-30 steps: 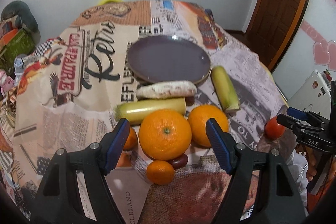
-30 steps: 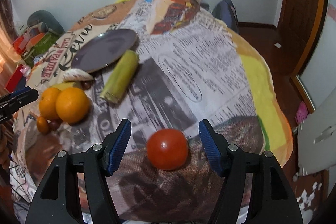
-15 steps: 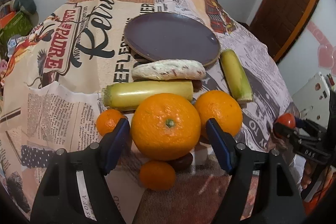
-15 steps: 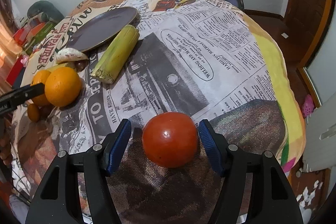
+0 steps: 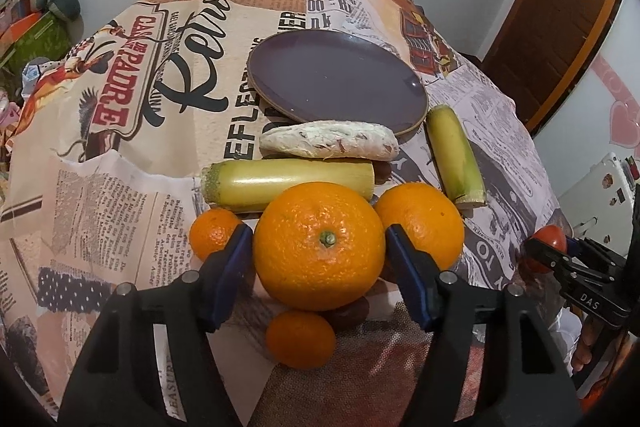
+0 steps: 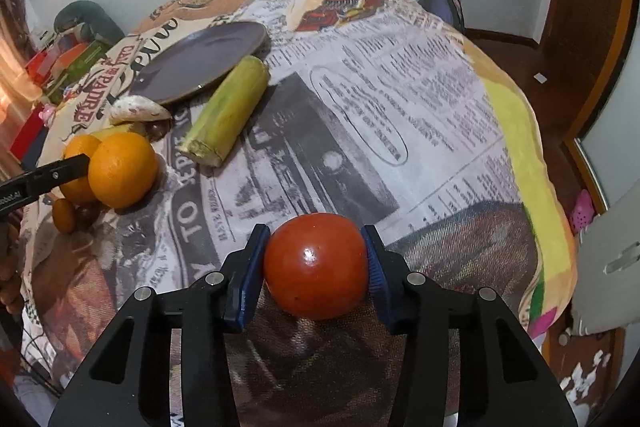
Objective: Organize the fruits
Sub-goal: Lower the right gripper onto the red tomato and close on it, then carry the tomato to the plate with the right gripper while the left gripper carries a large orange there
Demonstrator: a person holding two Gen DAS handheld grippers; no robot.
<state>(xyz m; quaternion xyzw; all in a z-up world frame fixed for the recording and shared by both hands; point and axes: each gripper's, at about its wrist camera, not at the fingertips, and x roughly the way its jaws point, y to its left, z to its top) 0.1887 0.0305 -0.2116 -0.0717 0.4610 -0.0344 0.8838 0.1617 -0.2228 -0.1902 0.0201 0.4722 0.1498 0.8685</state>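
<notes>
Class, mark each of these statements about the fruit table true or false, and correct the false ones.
1. The right gripper is shut on the tomato. True.
2. The purple plate holds two oranges. False: nothing lies on it; the oranges sit on the tablecloth.
3. The left gripper has its fingers on either side of the large orange. True.
4. The tomato lies among the oranges. False: it is apart from them, at the table's near right side.
5. The white root vegetable lies between the plate and the pale green stalk. True.
</notes>
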